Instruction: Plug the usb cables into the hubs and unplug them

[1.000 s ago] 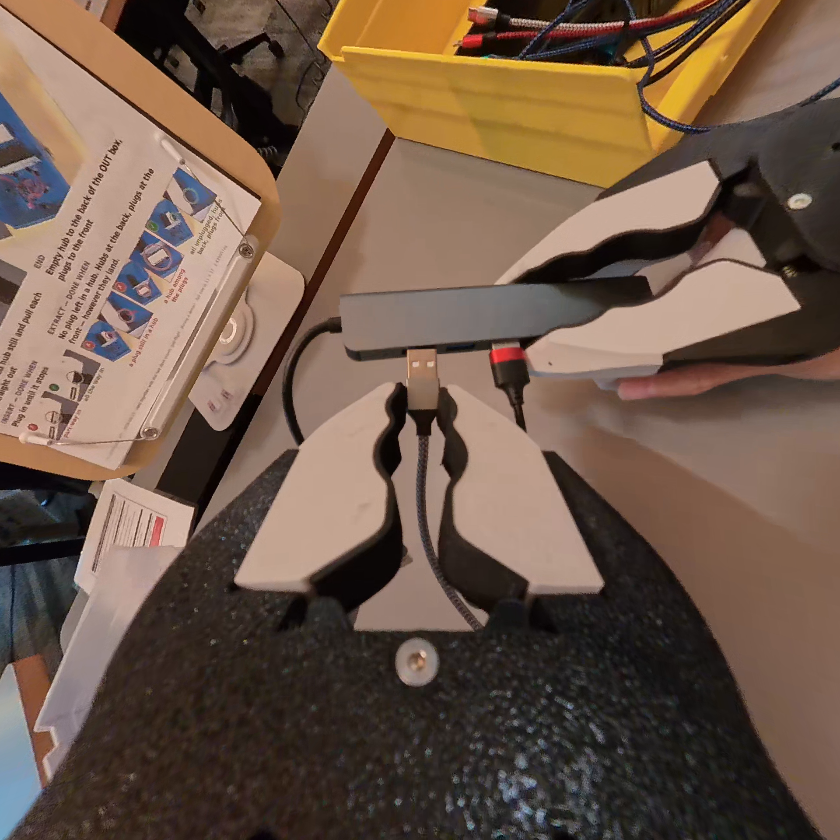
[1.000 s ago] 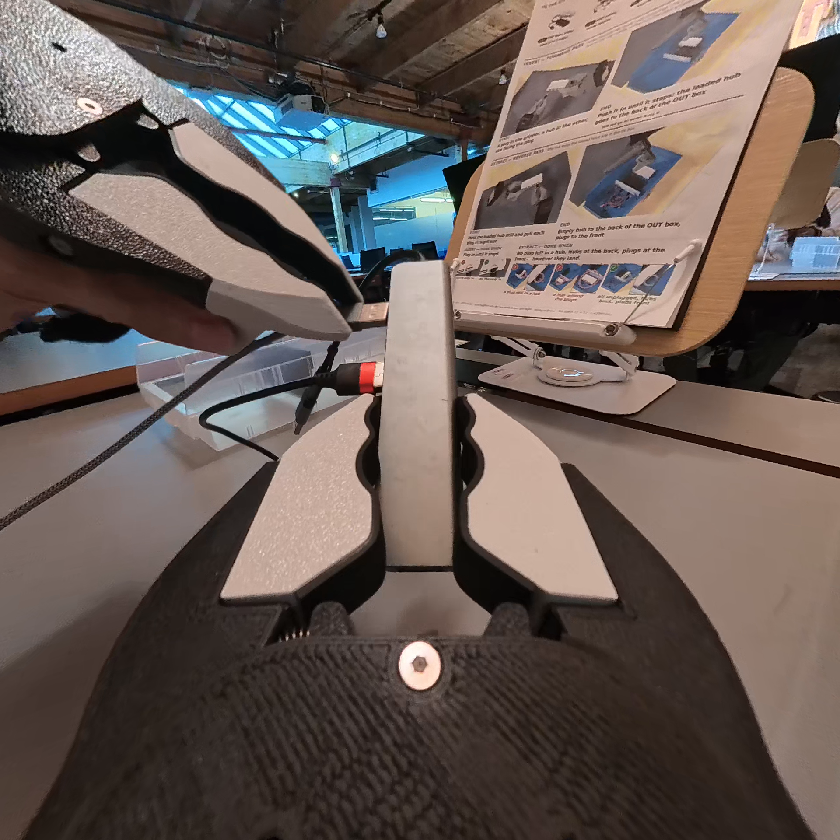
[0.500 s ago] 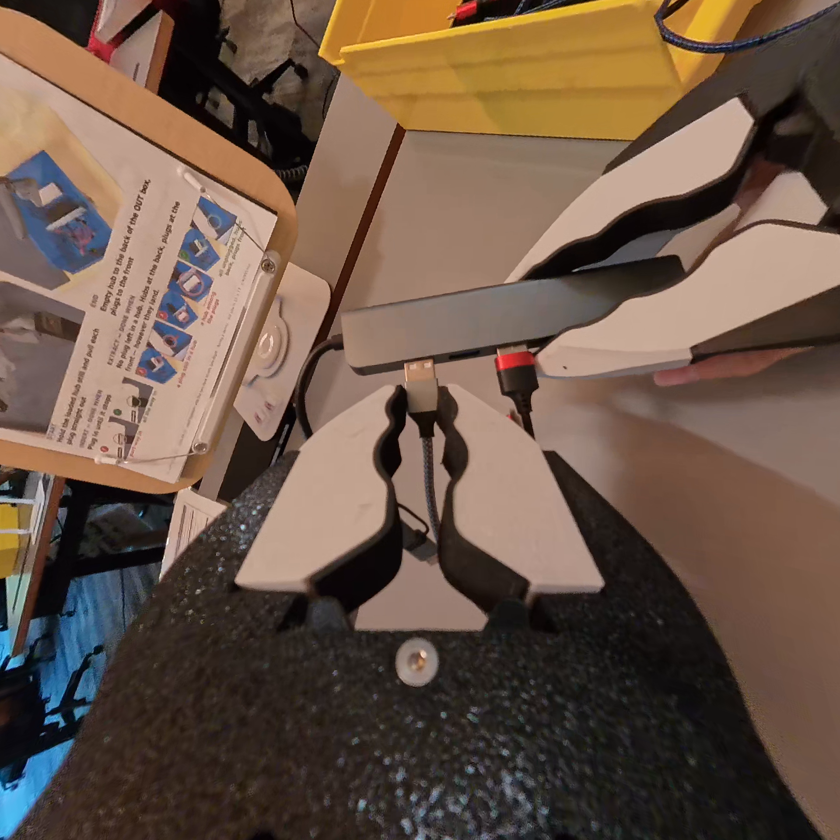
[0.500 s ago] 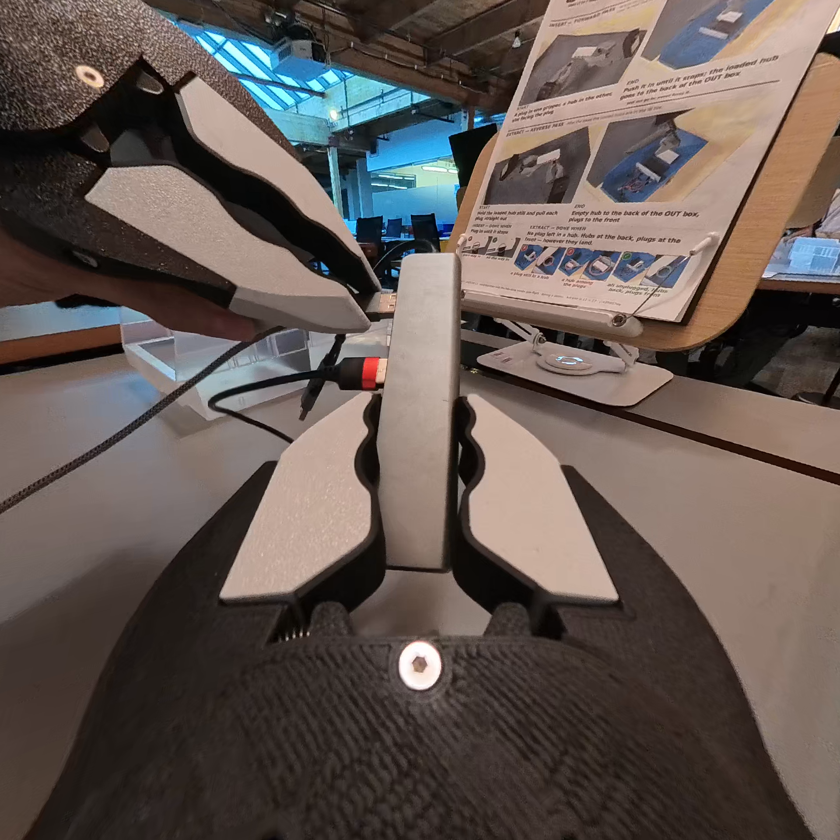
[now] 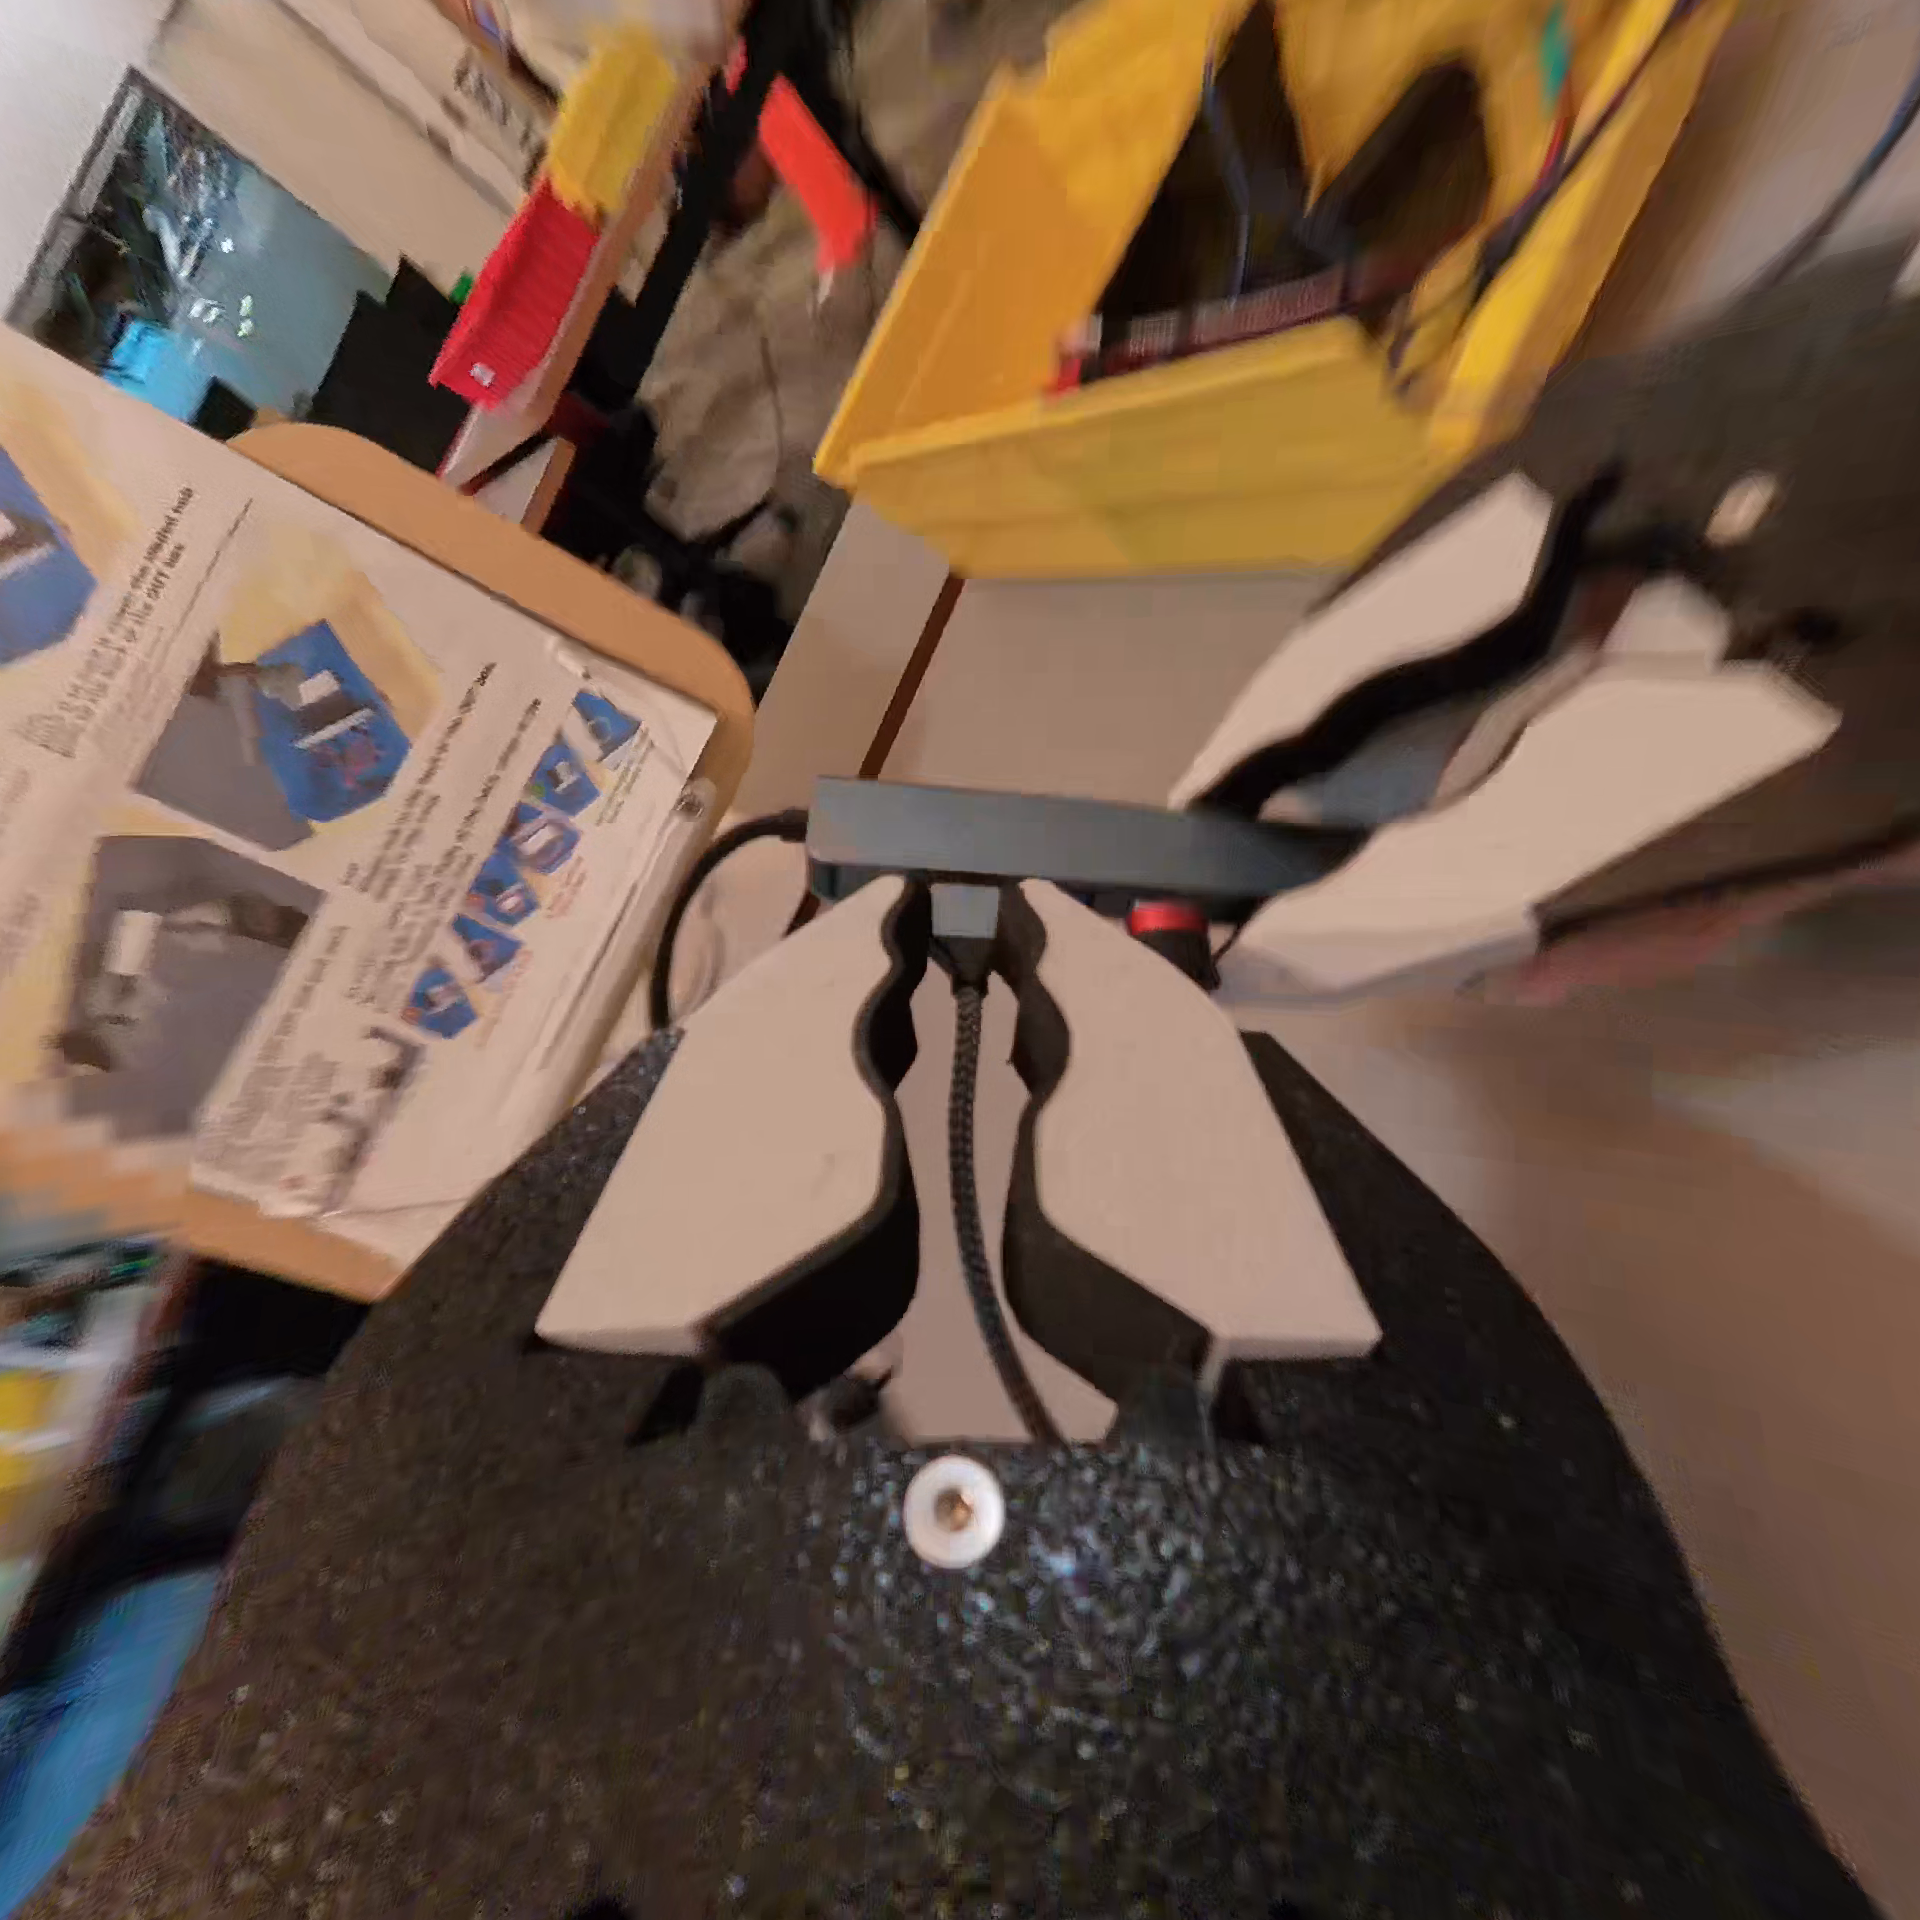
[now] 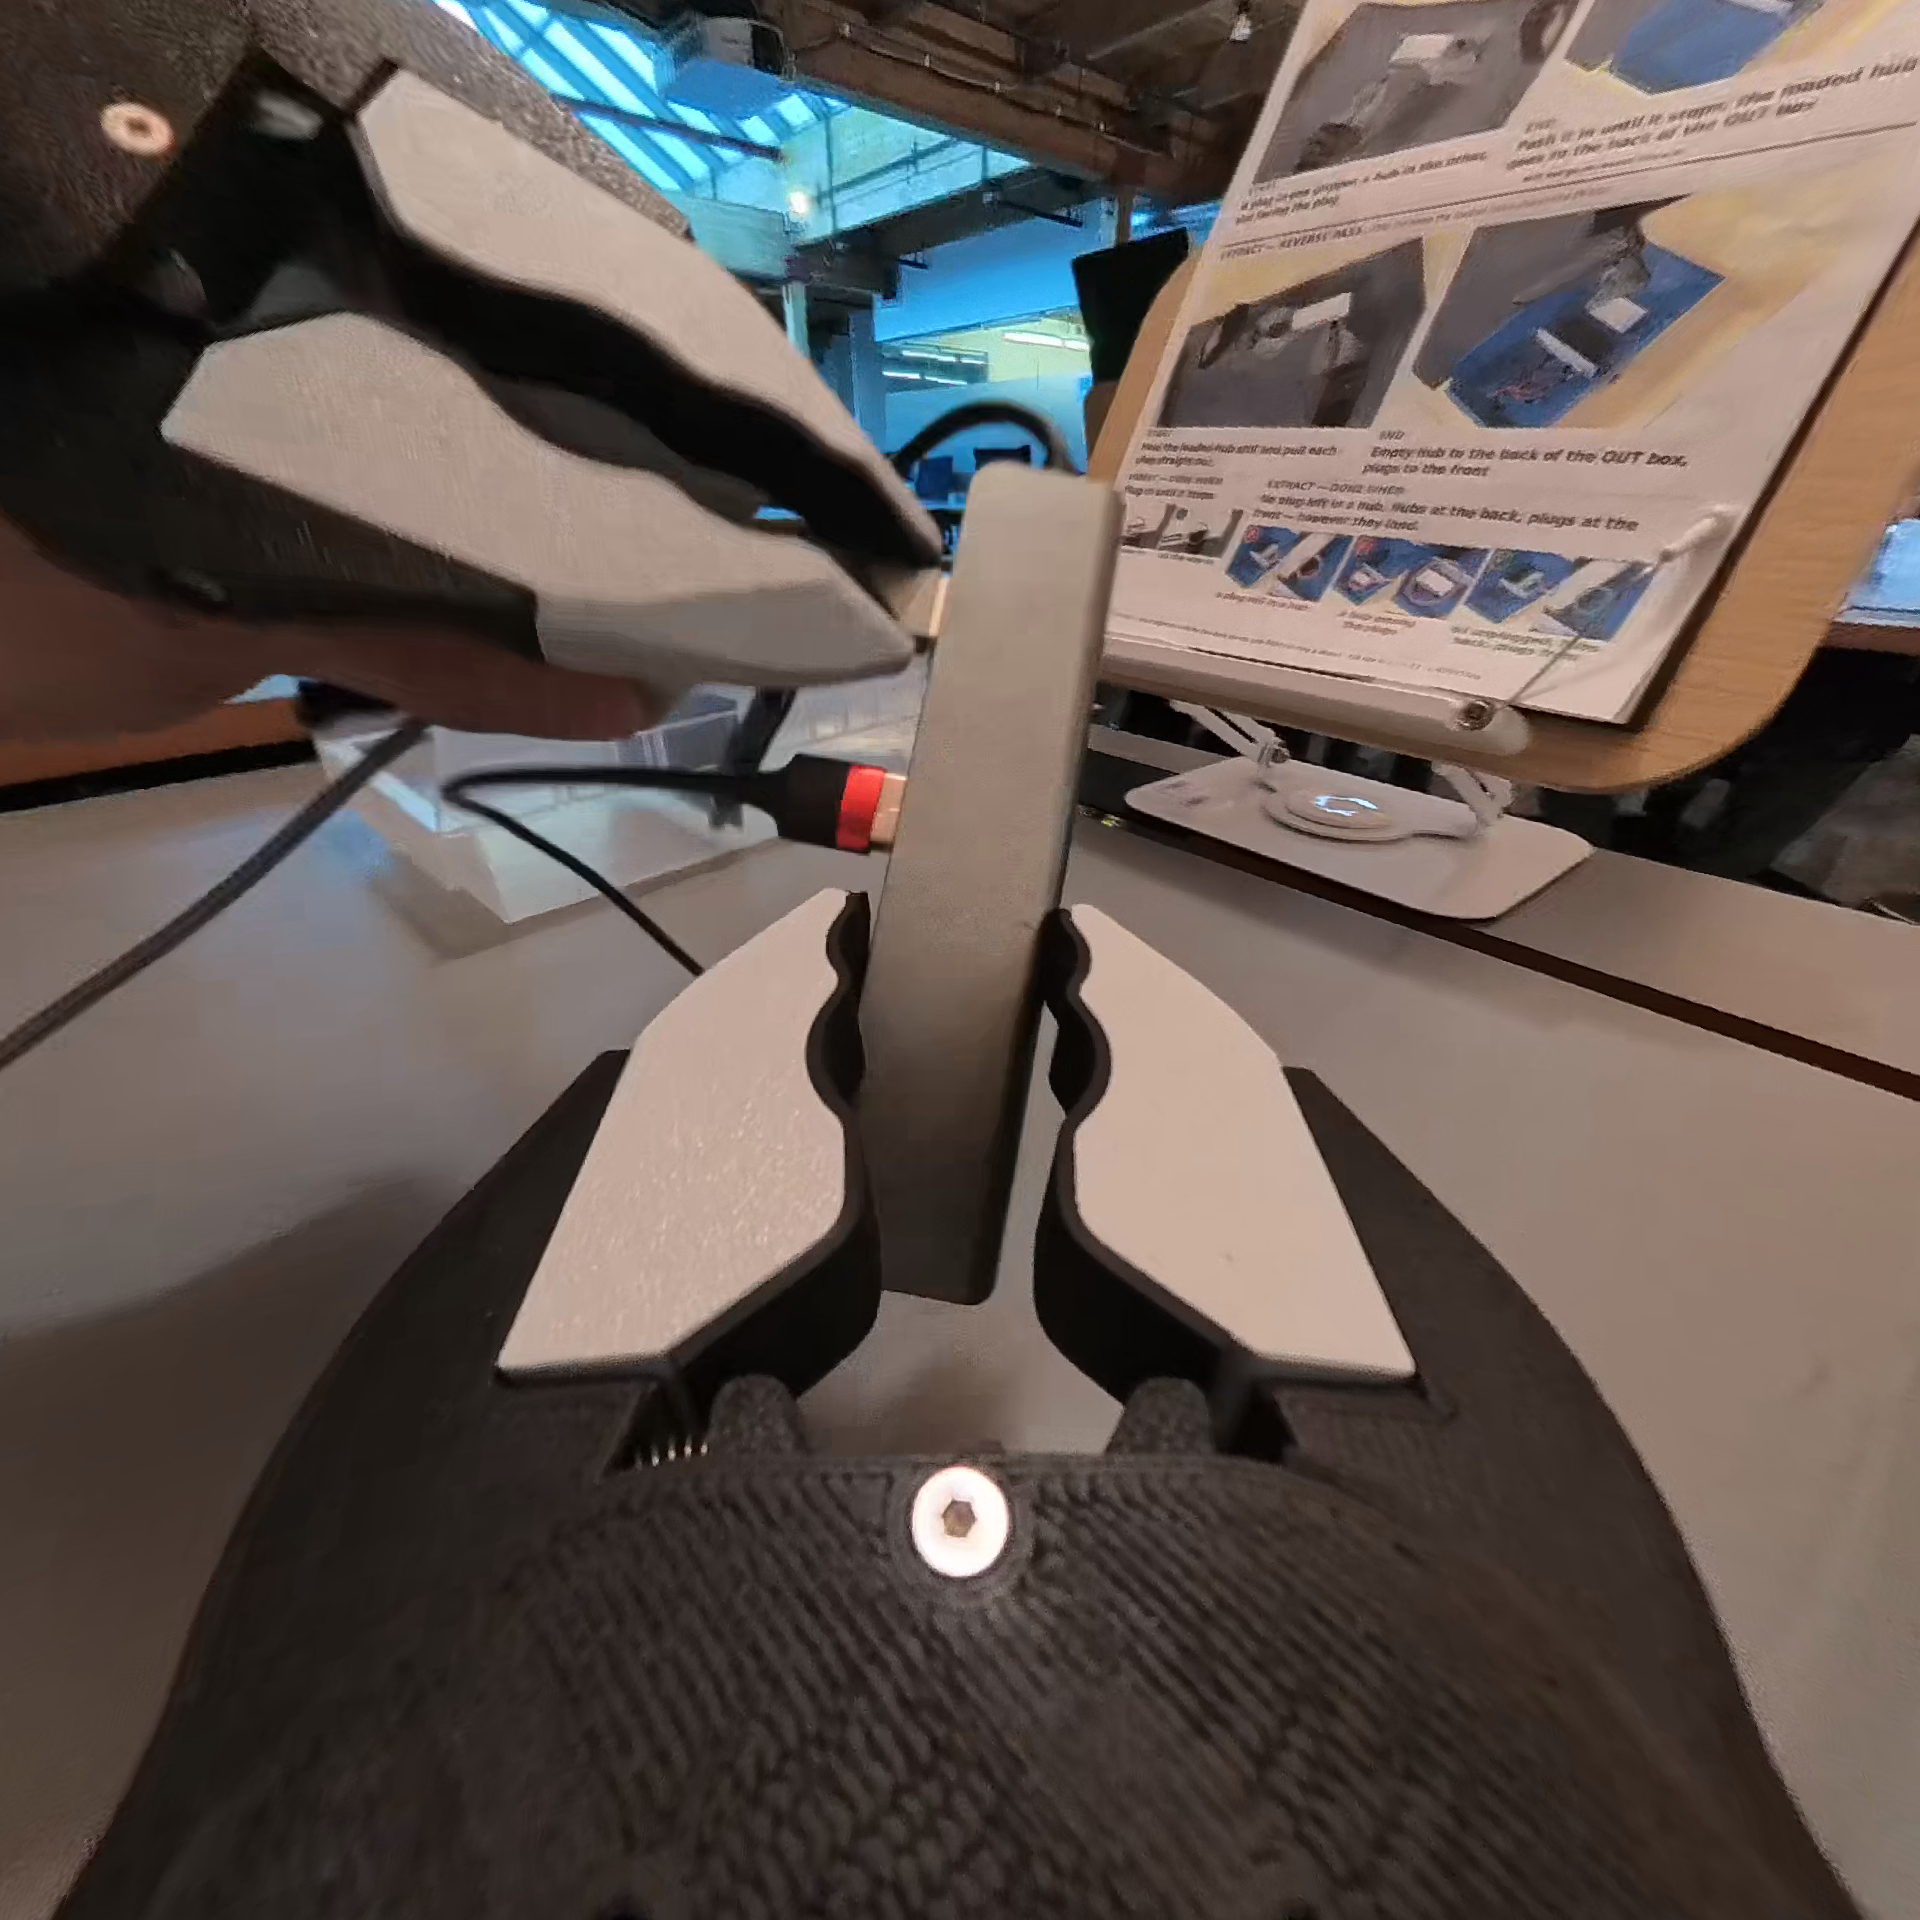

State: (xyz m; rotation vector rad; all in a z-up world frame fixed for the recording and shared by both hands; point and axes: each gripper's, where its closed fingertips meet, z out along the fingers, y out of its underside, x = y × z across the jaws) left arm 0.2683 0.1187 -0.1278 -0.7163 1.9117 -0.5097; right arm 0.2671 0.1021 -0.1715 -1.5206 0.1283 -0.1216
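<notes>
A grey surface [image 6: 1558,1195] runs under your work, with an instruction sheet on a stand [image 6: 1507,416] and a yellow bin [image 5: 1143,488] of cables behind. Your left gripper [image 5: 961,935] is clenched on the braided cable's plug [image 5: 964,914], which sits at the hub's port, seemingly pushed home; motion blur hides how deep. Your right gripper [image 6: 951,977] clamps the dark hub [image 6: 997,831] by its end, clear of the surface, likely to brace it against the push. A red-collared plug [image 6: 847,805] is seated in the neighbouring port, just beside your right fingertips.
</notes>
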